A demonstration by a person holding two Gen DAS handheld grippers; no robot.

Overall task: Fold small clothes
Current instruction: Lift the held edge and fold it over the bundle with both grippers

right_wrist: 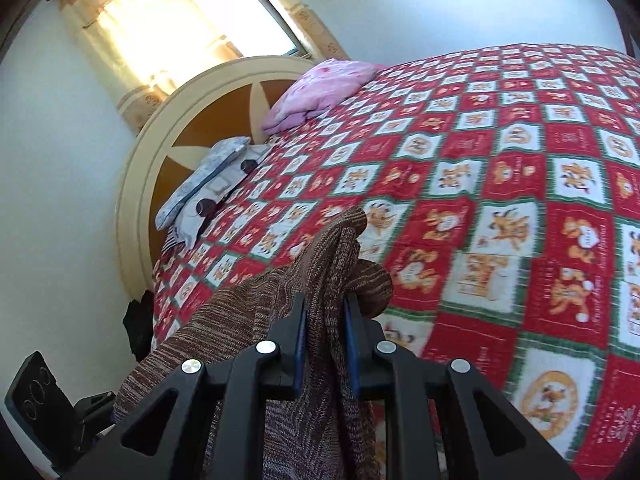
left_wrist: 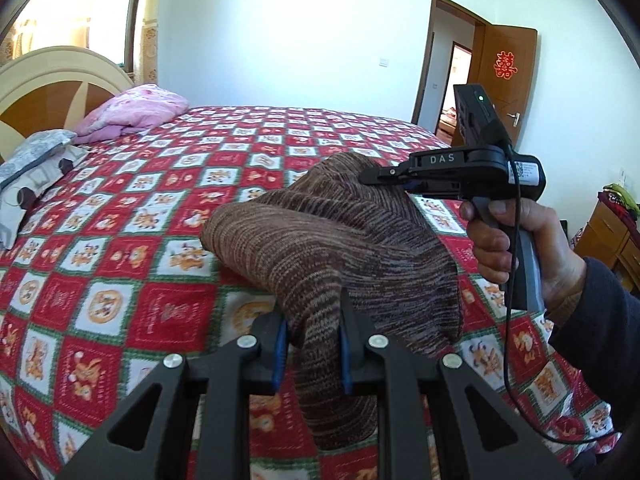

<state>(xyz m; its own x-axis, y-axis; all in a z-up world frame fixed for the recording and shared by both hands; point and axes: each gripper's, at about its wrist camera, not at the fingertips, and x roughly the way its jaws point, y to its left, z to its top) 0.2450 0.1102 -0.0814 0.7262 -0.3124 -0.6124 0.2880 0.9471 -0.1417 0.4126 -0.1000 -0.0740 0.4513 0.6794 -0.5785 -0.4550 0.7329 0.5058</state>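
A brown striped knit garment (left_wrist: 340,240) hangs in the air above the bed, stretched between both grippers. My left gripper (left_wrist: 312,340) is shut on its near edge, cloth bunched between the blue pads. My right gripper (left_wrist: 372,176) shows in the left wrist view at the right, held in a hand, shut on the garment's far upper edge. In the right wrist view the right gripper (right_wrist: 326,320) is shut on the same knit garment (right_wrist: 320,248), which drapes down to the left. The left gripper's rear shows at lower left there.
The bed carries a red, white and green checked quilt (left_wrist: 160,208) (right_wrist: 500,200). A pink folded blanket (left_wrist: 132,114) and a grey pillow (left_wrist: 32,168) lie by the headboard (right_wrist: 168,120). An open wooden door (left_wrist: 508,76) and a wooden dresser (left_wrist: 608,236) stand at the right.
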